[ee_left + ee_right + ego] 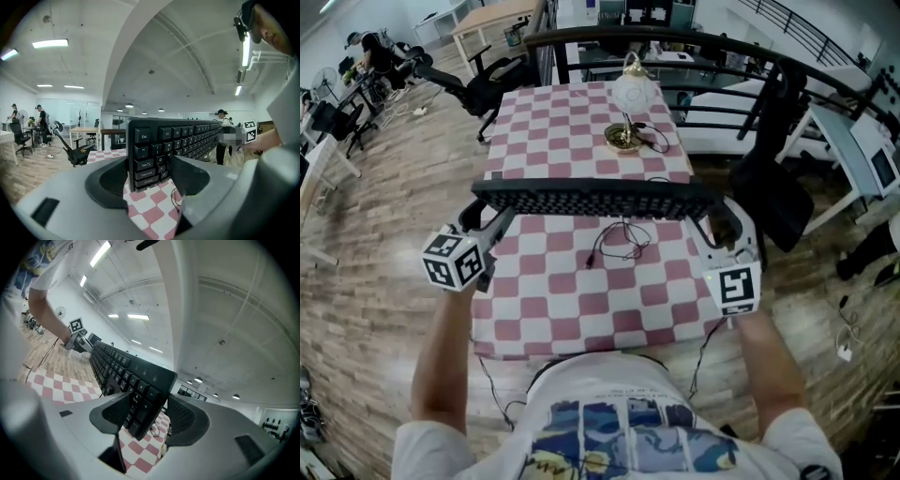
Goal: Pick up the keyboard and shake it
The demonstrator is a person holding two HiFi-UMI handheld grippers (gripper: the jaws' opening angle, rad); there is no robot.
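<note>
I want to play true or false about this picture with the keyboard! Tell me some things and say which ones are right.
1. The keyboard is up in the air, off the table. True.
2. Only one gripper holds the keyboard. False: the left gripper is clamped on one end and the right gripper on the other.
3. The keyboard is white. False: it is black.
4. A lamp stands on the table beyond the keyboard. True.
5. The table has a plain blue cover. False: the cover is pink and white checks.
</note>
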